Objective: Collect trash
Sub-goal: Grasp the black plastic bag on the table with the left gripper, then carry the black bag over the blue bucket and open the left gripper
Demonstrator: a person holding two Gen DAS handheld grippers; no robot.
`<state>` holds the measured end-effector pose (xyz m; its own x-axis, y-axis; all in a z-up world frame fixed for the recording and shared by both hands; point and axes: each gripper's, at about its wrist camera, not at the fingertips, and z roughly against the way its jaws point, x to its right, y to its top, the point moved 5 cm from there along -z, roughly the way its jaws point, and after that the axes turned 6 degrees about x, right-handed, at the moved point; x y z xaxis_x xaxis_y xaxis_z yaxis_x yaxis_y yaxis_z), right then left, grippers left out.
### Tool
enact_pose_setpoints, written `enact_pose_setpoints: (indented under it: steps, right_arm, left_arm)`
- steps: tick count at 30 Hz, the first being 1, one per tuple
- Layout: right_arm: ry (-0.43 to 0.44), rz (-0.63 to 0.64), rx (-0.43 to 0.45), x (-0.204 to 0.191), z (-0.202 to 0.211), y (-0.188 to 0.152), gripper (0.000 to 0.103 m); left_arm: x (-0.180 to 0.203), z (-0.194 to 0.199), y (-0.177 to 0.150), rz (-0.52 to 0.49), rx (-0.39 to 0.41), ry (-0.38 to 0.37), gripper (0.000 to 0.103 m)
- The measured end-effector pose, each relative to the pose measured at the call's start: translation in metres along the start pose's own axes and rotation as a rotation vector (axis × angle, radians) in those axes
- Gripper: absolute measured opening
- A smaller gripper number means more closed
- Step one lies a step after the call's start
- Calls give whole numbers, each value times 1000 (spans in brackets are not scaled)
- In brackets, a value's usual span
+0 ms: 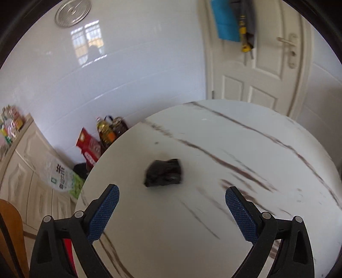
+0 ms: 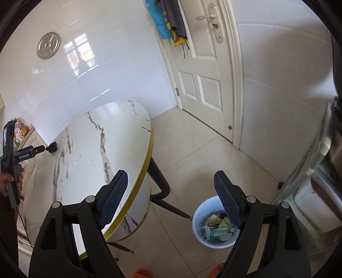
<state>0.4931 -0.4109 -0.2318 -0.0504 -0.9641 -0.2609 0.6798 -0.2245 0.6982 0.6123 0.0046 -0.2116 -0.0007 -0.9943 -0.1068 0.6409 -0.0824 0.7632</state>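
The black wad [image 1: 163, 172] lies near the table's [image 1: 235, 149] left edge, dead ahead of the left gripper [image 1: 172, 197], jaws spread empty. The right gripper [image 2: 171, 184], also spread, hangs over the bin [image 2: 197, 222], far off.

bare table [image 1: 213, 213] around black wad [image 1: 163, 172]; bin [image 2: 197, 222] open-topped, table leg [image 2: 159, 177] beside

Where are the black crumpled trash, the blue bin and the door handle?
black crumpled trash [image 1: 163, 172], left wrist view, its middle.
blue bin [image 2: 197, 216], right wrist view, left rim.
door handle [image 2: 205, 17], right wrist view, lever.
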Motion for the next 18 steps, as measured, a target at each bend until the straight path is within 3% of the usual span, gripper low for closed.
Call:
enact_pose_setpoints:
  steps: [7,8,9,10,12,18]
  right_arm:
    - [-45,-17,-77,14,-40,-13,82]
    - [-50,-22,-85,17,-45,-15,82]
    - [-53,-24,-89,19,-47,-16,82]
    - [-55,-28,-98,23,-51,-18,82]
    - [-57,-36,-109,28,-56,-20,82]
    - [-59,-70,-123,54,-56,-31,82]
  left_arm:
    - [-21,-46,0,8,-61,-38,95]
    - [-18,-52,0,1,-67,-42,92]
    - [-24,-61,8,-4,-78,-53,79]
    - [-27,-66,10,-7,-95,-66,74]
    - [-24,-71,15,15,-90,-100,45]
    - [-17,-58,31,-8,-76,-87,40]
